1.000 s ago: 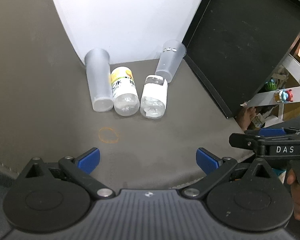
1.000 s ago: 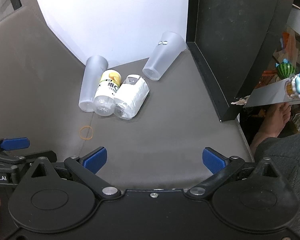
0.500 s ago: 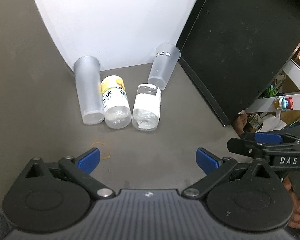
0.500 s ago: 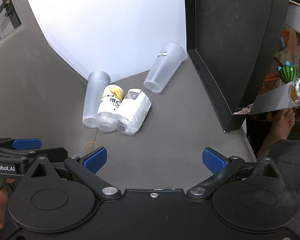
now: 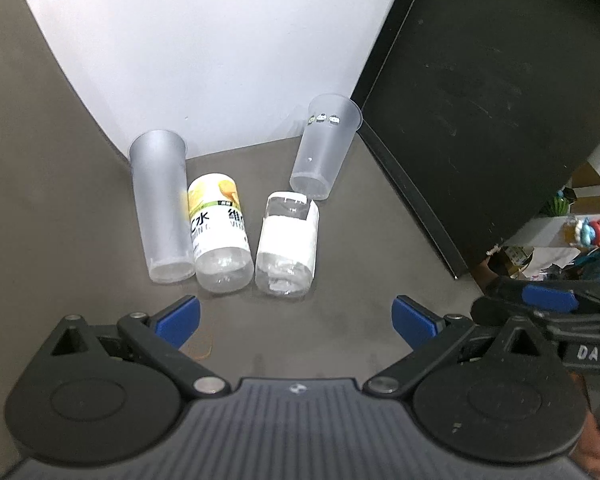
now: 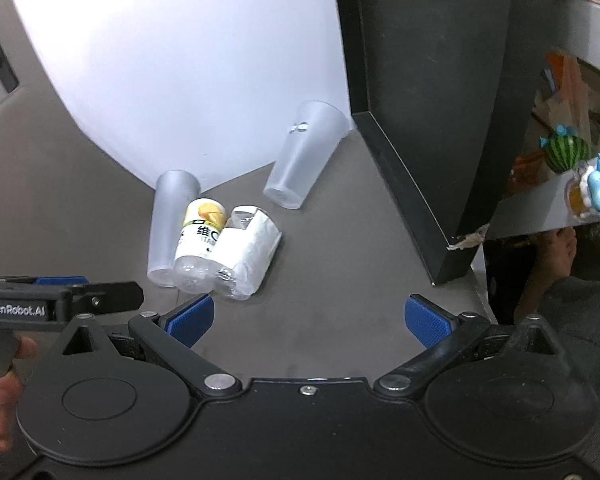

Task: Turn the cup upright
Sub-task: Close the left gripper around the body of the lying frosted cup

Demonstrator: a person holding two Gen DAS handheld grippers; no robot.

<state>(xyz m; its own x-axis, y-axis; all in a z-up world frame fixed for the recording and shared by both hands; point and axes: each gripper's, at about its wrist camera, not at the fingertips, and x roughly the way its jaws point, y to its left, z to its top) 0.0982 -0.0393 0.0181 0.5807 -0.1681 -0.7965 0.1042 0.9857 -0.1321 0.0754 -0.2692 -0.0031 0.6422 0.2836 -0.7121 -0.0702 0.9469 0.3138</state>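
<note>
Evidently nothing is done yet: both frosted cups lie on the grey worktop [image 5: 380, 240], one [image 5: 162, 208] left of centre beside two bottles, one [image 5: 324, 146] upper centre; left tongs [image 5: 296, 320] and right tongs [image 6: 310, 318] gape, empty.

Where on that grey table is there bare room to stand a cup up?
Bare grey tabletop lies between the white-wrapped bottle, the black panel and the open right gripper. It is crowded on the left: a frosted cup, the yellow-label bottle and the wrapped bottle lie side by side.
</note>
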